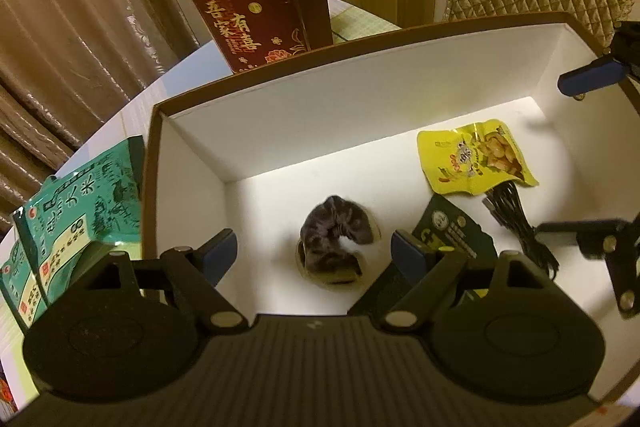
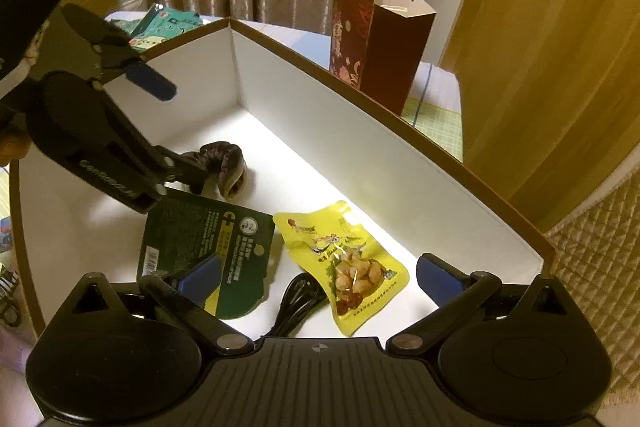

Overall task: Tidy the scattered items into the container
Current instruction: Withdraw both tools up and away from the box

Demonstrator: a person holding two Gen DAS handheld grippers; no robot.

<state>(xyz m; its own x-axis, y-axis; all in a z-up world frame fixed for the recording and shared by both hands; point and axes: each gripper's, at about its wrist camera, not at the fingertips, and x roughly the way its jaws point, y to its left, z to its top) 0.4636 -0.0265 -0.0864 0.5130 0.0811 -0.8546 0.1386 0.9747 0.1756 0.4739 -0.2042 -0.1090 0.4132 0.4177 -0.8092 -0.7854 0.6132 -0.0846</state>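
Left gripper [image 1: 314, 251] hangs low inside the white-lined box [image 1: 320, 107], jaws spread wide and gripping nothing. Directly between its blue pads [image 1: 220, 251] lies the dark scrunchie [image 1: 336, 247] on the box floor, apart from both fingers. Right gripper [image 2: 320, 279] hovers over the near end of the same box, jaws also wide apart and empty. Below it, the yellow snack pouch [image 2: 344, 259] sits flat, a coiled black cable [image 2: 296, 299] just beside it, and the dark green card pack [image 2: 208, 243] lies next to the pouch. Outside the box, a tall red gift bag [image 1: 256, 3] stands upright behind the far wall, and green rice packs [image 1: 72, 219] rest against the left wall on the table [image 1: 136, 107].
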